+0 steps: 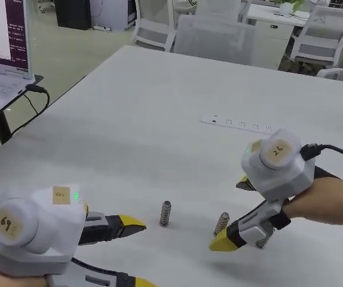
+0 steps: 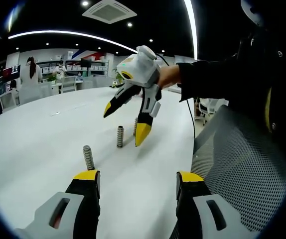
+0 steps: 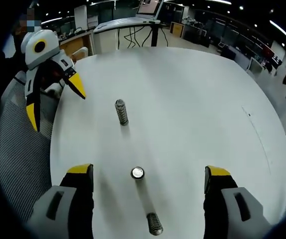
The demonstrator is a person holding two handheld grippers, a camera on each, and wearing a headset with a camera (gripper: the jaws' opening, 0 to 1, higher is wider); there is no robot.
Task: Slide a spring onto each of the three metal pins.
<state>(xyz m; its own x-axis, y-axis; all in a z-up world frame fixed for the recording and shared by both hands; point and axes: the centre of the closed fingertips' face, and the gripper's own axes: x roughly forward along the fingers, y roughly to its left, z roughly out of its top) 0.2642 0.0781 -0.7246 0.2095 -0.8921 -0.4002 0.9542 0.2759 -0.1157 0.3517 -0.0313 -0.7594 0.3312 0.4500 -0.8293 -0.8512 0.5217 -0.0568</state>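
Three upright pins stand on the white bench [image 1: 159, 107], in a row running from 9 to 3 o'clock in the head view. Pin A [image 1: 165, 213], at the 9 o'clock end, has a spring [image 2: 88, 157] coiled along its length. Pin B [image 1: 221, 223], centre, shows coils likewise. Pin C [image 3: 154, 224], at the 3 o'clock end, sits at 6 o'clock in the right gripper view, coils visible. Right gripper [image 3: 147, 171]: jaws wide apart, holding nothing, straddling pin B from above without contact. Left gripper [image 2: 138, 176]: jaws spread, empty, low over the bench, with pin A just ahead at 11 o'clock in its own view. Judgement: all three pins appear loaded, so the task looks complete or very nearly so. Full seating on B is unconfirmed, as its own gripper view sees it end-on.
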